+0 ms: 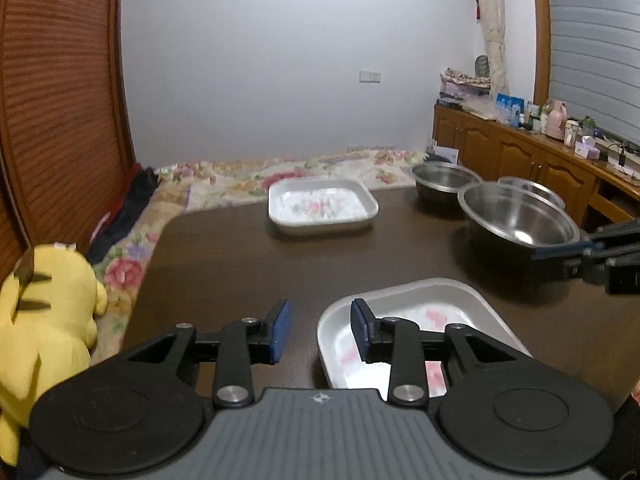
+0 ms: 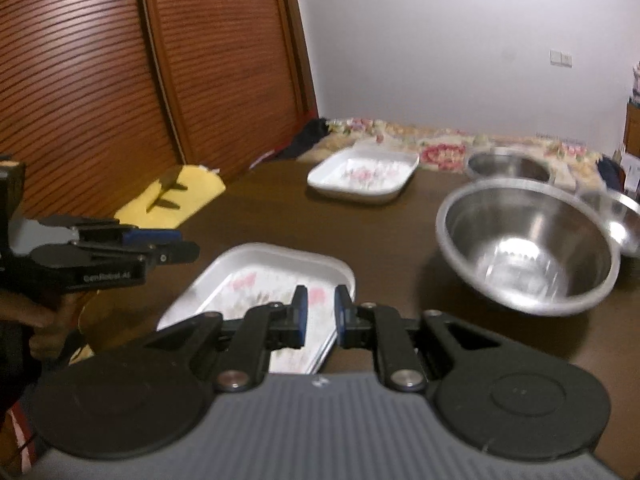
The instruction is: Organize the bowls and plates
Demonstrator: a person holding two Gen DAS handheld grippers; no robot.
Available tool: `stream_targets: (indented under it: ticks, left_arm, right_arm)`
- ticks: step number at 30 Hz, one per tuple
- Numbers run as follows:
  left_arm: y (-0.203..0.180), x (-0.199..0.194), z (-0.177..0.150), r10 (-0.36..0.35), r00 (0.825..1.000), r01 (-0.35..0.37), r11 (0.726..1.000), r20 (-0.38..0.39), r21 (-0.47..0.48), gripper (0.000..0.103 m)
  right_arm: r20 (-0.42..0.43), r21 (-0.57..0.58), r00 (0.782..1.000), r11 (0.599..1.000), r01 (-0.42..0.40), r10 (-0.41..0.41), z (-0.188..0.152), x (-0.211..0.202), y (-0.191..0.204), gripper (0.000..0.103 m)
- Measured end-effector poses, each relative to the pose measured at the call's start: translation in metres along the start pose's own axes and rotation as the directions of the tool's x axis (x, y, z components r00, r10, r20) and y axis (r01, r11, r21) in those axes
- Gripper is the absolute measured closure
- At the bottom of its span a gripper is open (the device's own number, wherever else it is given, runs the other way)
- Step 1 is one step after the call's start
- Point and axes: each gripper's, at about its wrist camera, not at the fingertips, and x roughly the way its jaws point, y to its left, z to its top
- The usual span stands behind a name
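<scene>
Two white rectangular plates with pink flowers lie on the dark table: a near plate (image 1: pixel 424 312) (image 2: pixel 256 284) and a far plate (image 1: pixel 322 206) (image 2: pixel 364 174). Three steel bowls stand at the right: a near big bowl (image 1: pixel 520 220) (image 2: pixel 528 244), a far bowl (image 1: pixel 444 180) (image 2: pixel 508 166), and a third bowl (image 1: pixel 532 188) (image 2: pixel 624 220) behind the big one. My left gripper (image 1: pixel 320 322) is open and empty, just above the near plate's left edge. My right gripper (image 2: pixel 320 308) is open with a narrow gap, empty, above the near plate's right part.
A yellow plush toy (image 1: pixel 44 312) (image 2: pixel 180 196) lies off the table's left edge. A floral bed cover (image 1: pixel 248 178) lies beyond the table. Wooden slatted doors (image 2: pixel 100 80) stand at the left. A cluttered wooden sideboard (image 1: pixel 532 148) runs along the right.
</scene>
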Motion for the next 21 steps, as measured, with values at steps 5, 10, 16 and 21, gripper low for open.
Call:
stream_targets:
  ticks: [5, 10, 16, 21]
  left_arm:
    - [0.002, 0.003, 0.031, 0.003, 0.999, -0.004, 1.0, 0.035, 0.01, 0.064]
    - [0.002, 0.002, 0.055, -0.002, 0.997, 0.0, 0.999, 0.075, 0.039, 0.051]
    - [0.011, 0.018, 0.072, -0.012, 0.997, 0.009, 0.999, 0.073, 0.037, 0.048]
    - [0.023, 0.047, 0.078, 0.005, 0.999, -0.007, 0.998, 0.04, 0.062, 0.048]
  right_arm:
    - [0.049, -0.005, 0.999, 1.0, 0.025, -0.024, 0.039, 0.001, -0.011, 0.087]
    - [0.085, -0.009, 0.995, 0.999, 0.046, -0.045, 0.065, 0.003, -0.017, 0.087]
    - [0.055, 0.019, 0.998, 0.999, 0.03, -0.031, 0.085, 0.022, -0.026, 0.073]
    - [0.015, 0.03, 0.999, 0.998, 0.047, -0.047, 0.094, 0.049, -0.033, 0.073]
